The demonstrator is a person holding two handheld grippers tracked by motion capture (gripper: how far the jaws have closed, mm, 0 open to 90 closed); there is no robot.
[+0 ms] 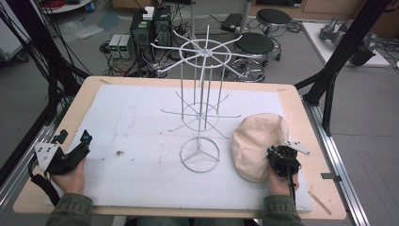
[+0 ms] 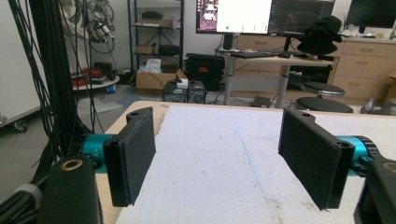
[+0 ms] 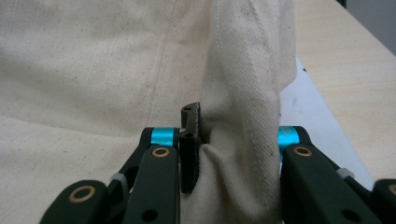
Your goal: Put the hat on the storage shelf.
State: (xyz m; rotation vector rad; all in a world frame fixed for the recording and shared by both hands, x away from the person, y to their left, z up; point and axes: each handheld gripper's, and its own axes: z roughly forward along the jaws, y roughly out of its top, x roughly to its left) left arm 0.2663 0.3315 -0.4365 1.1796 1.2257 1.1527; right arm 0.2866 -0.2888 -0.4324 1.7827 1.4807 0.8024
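the left claw rests at the near left corner of the tabletop, held in a hand that comes up from the bottom edge, its grey plate turned toward the left edge. in the left gripper view its two black pads stand wide apart with nothing between them, just the white mat running ahead toward the far edge. so that claw is open and holds nothing.

the mat covers most of the tabletop and has a small dark speck near its left middle. at the centre stands a white wire rack, upright on a ring base, with a slim post, a lower ring with short arms and a wider top ring with spokes reaching outward.

just right of the rack's base lies a cream cloth hat, on the mat near the right front of the tabletop, clear of the rack. the right claw sits at the hat's near right edge, with the hand behind it. in the right gripper view a thick fold of the hat stands pinched between the pads, one pad pressed against the cloth on the left, the other hidden behind the fold. that claw is closed on the hat's edge.
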